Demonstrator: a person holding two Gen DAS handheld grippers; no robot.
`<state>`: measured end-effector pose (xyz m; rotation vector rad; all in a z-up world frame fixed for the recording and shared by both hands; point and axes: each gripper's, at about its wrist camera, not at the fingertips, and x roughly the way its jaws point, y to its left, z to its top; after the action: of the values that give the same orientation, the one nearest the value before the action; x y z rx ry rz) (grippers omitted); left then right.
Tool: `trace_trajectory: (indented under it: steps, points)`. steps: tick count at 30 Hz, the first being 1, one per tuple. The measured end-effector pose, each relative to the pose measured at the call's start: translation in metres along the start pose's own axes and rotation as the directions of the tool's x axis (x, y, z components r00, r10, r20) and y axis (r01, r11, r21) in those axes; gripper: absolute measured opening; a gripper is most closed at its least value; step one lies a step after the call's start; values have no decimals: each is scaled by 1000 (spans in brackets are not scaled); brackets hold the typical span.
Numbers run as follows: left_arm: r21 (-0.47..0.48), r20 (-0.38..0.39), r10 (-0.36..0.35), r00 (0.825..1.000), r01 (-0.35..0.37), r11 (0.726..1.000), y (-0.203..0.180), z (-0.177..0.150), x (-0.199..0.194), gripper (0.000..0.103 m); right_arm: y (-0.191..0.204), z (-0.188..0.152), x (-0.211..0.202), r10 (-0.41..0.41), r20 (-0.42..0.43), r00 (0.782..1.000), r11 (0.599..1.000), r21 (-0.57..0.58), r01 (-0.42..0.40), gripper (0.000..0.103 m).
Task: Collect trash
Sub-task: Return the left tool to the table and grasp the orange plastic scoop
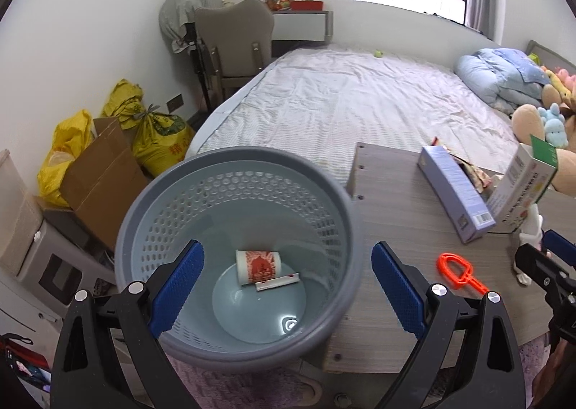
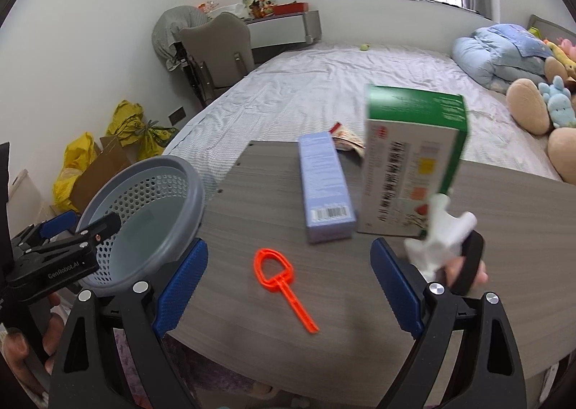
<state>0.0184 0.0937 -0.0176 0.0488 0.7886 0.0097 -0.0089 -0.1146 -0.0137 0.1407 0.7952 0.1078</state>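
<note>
Right gripper wide, empty, above orange wand flat on table – thin, may slide away from closing pads; long axis runs ring far-left, handle near-right. Left gripper wide, empty over grey basket beside table – basket could tip

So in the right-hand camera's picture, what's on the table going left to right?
Grey perforated basket at the table's left edge → orange plastic loop tool → light blue box → green-and-white box → white plastic piece.
</note>
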Motion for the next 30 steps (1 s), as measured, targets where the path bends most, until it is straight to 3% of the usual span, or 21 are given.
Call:
trace_trajectory:
  steps: [8,19,30]
  points:
    - [62,-13,-52,999,52,997,-45,-4,-3,92,-52,-21,-19,-75,-11,997,995,73,75,87]
    - [102,-64,-66,996,73,992,-88,-17,5,92,-116,-56,-25,-148,-64,987,975,158,156,87]
    - [153,-70,-55,996,65,986,-112,-24,4,92,-147,-50,-11,-195,-51,979,960,194,201,87]
